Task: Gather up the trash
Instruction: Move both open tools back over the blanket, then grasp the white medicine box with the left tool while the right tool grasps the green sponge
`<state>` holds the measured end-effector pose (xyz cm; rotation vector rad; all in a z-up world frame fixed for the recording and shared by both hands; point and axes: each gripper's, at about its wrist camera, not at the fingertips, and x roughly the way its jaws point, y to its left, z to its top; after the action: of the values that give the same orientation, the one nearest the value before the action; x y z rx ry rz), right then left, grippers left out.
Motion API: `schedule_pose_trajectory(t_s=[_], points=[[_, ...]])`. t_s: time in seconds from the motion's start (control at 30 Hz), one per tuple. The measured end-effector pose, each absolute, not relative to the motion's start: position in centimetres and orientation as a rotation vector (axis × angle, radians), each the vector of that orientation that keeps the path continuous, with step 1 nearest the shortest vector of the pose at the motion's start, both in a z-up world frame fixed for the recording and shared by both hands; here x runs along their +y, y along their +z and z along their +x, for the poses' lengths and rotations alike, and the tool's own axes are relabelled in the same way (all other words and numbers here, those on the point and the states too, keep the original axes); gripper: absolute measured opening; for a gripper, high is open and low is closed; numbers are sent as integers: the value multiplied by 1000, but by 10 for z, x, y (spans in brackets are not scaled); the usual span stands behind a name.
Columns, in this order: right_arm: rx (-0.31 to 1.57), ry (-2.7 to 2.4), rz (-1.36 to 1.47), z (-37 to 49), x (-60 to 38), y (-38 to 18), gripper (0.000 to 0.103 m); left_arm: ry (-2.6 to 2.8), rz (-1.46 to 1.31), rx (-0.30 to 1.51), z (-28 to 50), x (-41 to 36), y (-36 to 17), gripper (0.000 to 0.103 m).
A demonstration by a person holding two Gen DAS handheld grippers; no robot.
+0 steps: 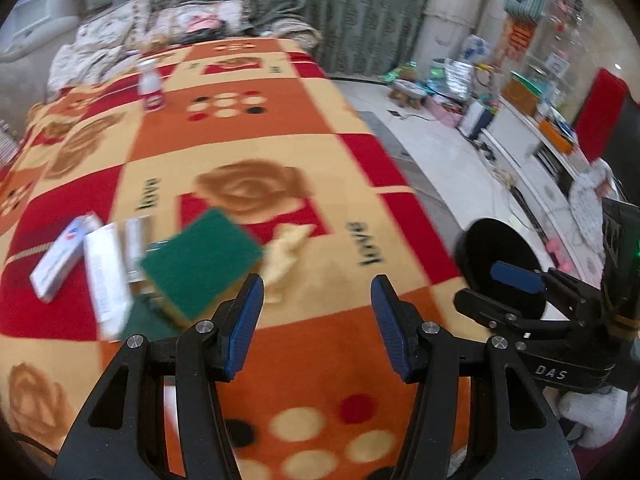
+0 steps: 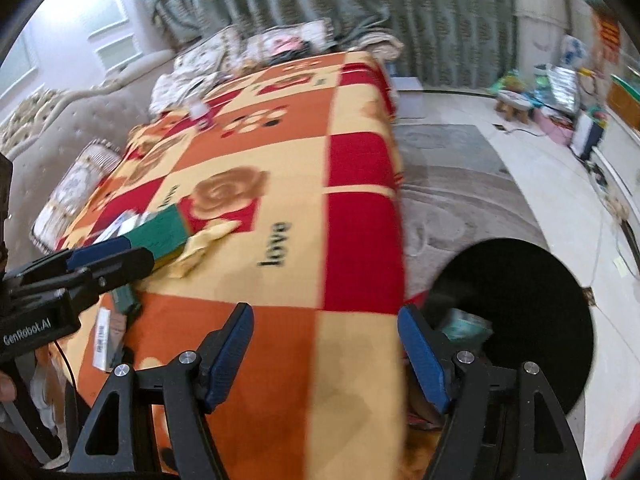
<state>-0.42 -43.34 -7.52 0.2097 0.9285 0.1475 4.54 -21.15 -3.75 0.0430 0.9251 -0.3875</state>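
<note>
The blanket (image 1: 320, 160) is checked in orange, cream and red — with brown roses and dots. The sponge (image 1: 200, 252) is green, the bin (image 1: 500, 264) black, the curtain (image 1: 320, 0) grey-green.

Left wrist view: left gripper (image 1: 317, 322) over the patchwork blanket, jaws parted, nothing between the blue pads.

Orange, red and cream fleece blanket with rose prints (image 1: 256, 148) covers the surface. At 10 o'clock of the gripper: green scouring sponge with yellow underside (image 1: 202, 262), tilted; crumpled yellowish paper scrap (image 1: 284, 256) just beside it at its 3 o'clock. White rectangular cartons (image 1: 64, 256) and a white tube-like pack (image 1: 106, 280) near the sponge at its 9 o'clock. Small white plastic bottle with red label (image 1: 151, 85) far off at 11. Right gripper (image 1: 516, 280) at 3 o'clock, in front of a round black bin (image 1: 492, 248) on the floor; motion blur throughout.
</note>
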Motion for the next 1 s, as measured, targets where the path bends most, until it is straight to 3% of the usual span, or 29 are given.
schedule_pose_trajectory(t_s=[0.6,1.0], points=[[1010,356,127,53,-307,-90,73,-91,-98,998,80,-34,-73,54],[1051,354,50,79,-285,-99,73,-130,-119,1053,129,-49,-97,54]])
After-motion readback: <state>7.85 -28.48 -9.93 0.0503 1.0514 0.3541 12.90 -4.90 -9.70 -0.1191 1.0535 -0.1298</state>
